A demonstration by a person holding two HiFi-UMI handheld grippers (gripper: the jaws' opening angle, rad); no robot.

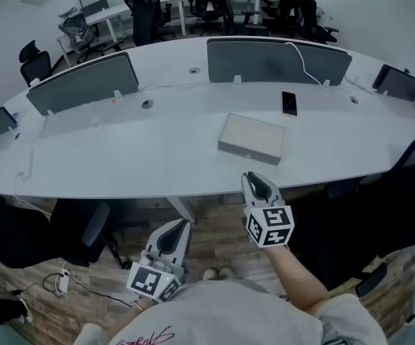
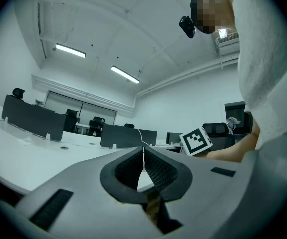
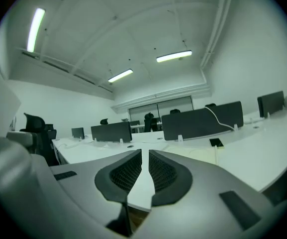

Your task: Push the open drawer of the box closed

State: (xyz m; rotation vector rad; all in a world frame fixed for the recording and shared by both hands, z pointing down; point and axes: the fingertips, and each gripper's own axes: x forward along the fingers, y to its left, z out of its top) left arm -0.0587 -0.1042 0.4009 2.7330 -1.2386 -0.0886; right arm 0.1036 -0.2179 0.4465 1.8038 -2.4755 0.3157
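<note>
Bare white bench [image 1: 121, 157] lies open between its near edge and the box [image 1: 251, 138], so nothing stands between the box's near side and the right gripper [image 1: 253, 178], which hangs just off that edge. The surface is also bare to the box's left and right. Behind it a phone [image 1: 289, 103] lies near, and grey divider screens [image 1: 279, 61] with a white cable [image 1: 304, 67] draped over them wall off the bench's far side.

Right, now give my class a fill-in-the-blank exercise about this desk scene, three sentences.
1. The box rests on the white ___.
2. Of the two grippers, the ___ one is nearer the box.
3. Beyond the box lies a black ___.
Missing words: table; right, meaning the right gripper; phone.
</note>
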